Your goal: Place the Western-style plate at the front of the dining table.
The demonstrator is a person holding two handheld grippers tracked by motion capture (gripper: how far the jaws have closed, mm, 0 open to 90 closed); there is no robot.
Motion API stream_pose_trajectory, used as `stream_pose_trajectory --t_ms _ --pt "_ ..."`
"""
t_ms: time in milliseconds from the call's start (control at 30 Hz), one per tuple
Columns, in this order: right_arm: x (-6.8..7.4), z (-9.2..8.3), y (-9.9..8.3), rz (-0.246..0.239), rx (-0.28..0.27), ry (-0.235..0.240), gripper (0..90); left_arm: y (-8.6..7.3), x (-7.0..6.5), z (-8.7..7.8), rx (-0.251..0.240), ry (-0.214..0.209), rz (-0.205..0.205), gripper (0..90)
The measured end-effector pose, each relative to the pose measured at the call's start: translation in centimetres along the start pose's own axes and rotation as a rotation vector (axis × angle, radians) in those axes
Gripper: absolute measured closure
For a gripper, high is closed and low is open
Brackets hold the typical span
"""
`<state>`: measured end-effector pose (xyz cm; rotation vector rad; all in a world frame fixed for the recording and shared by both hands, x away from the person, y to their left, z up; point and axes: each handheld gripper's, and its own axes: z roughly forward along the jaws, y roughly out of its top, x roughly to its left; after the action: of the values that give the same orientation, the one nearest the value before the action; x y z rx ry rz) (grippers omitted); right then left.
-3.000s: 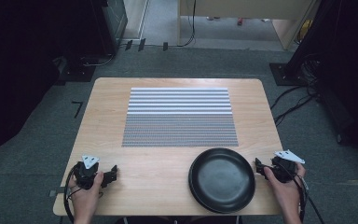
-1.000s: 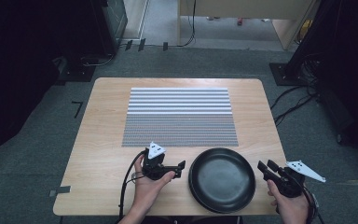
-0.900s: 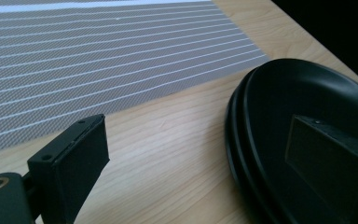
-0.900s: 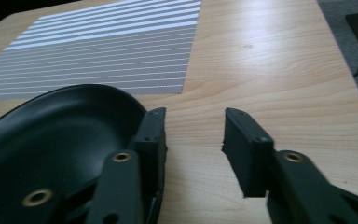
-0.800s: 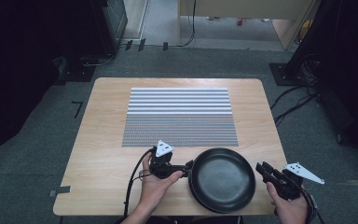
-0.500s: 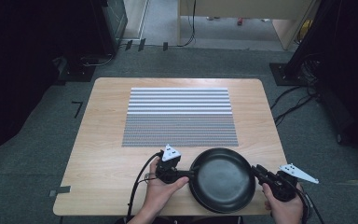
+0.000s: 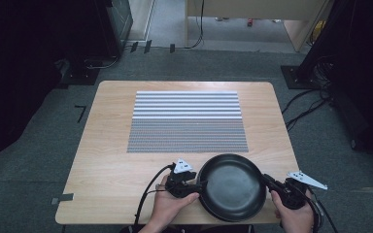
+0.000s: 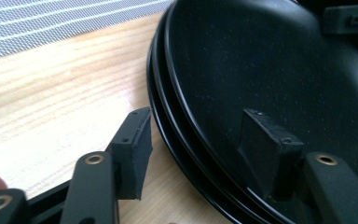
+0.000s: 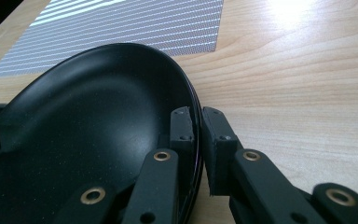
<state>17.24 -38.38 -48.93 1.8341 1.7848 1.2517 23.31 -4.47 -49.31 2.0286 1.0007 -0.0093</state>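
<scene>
A black pan (image 7: 232,187) sits at the near edge of a wooden table (image 7: 107,145), before a striped mat (image 7: 187,121), on grey carpet (image 7: 39,145). The right gripper (image 7: 271,184) clamps its rim; the left gripper (image 7: 196,187) has been closing astride the opposite rim, one pad not yet touching

Wooden table (image 7: 107,160) on grey carpet (image 7: 39,160)
</scene>
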Motion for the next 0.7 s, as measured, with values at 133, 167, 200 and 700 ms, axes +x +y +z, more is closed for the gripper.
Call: stream_pose_trajectory --t_ms 133,167,200,700 --pt "-0.08 -0.02 -0.03 0.043 -0.005 0.004 85.1 -0.11 -0.05 0.08 0.004 -0.005 -0.005 47.5" --pt "-0.08 -0.02 -0.03 0.043 -0.005 0.004 85.1 -0.1 -0.01 0.05 0.004 -0.007 -0.005 47.5" --pt "-0.07 -0.01 -0.05 0.047 -0.007 0.004 85.1 -0.1 0.05 -0.01 0.004 -0.009 -0.008 48.3" --pt "0.82 0.54 -0.4 0.035 -0.042 -0.024 85.2 -0.19 0.05 0.02 0.004 -0.001 -0.001 50.6"
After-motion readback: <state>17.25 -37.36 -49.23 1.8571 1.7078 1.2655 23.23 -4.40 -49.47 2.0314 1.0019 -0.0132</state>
